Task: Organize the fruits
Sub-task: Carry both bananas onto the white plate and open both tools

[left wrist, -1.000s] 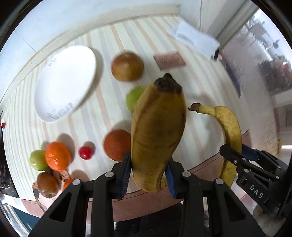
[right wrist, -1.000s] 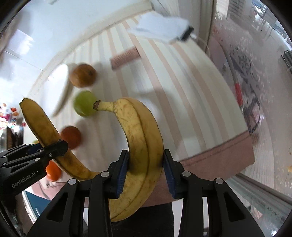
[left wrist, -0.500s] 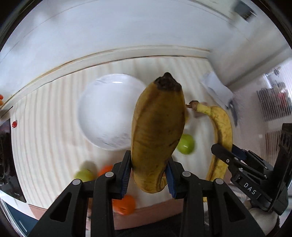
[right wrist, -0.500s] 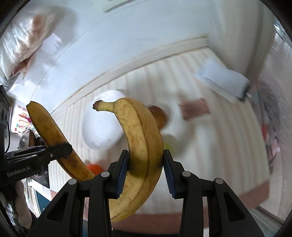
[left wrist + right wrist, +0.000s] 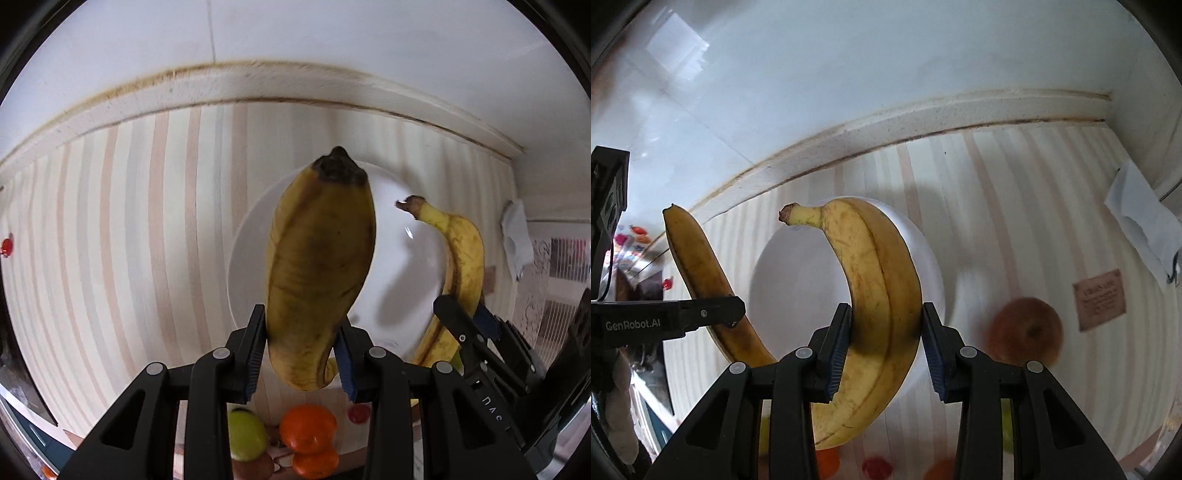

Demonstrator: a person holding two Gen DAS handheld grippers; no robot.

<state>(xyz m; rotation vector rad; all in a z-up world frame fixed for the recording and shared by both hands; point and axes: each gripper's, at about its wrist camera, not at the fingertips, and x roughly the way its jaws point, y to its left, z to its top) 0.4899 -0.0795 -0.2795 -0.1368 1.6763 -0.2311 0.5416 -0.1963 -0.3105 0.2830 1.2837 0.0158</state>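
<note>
Left gripper (image 5: 301, 354) was clamped on a browning banana (image 5: 317, 280), right gripper (image 5: 886, 350) on a yellower banana (image 5: 879, 295); each fruit's long axis ran forward along the fingers, tips pointing away. The white plate (image 5: 243, 258) lay directly beneath and ahead of both on the striped tablecloth (image 5: 110, 240), with the two hands side by side and about equally near. Judged next move: lower both onto the plate.
</note>
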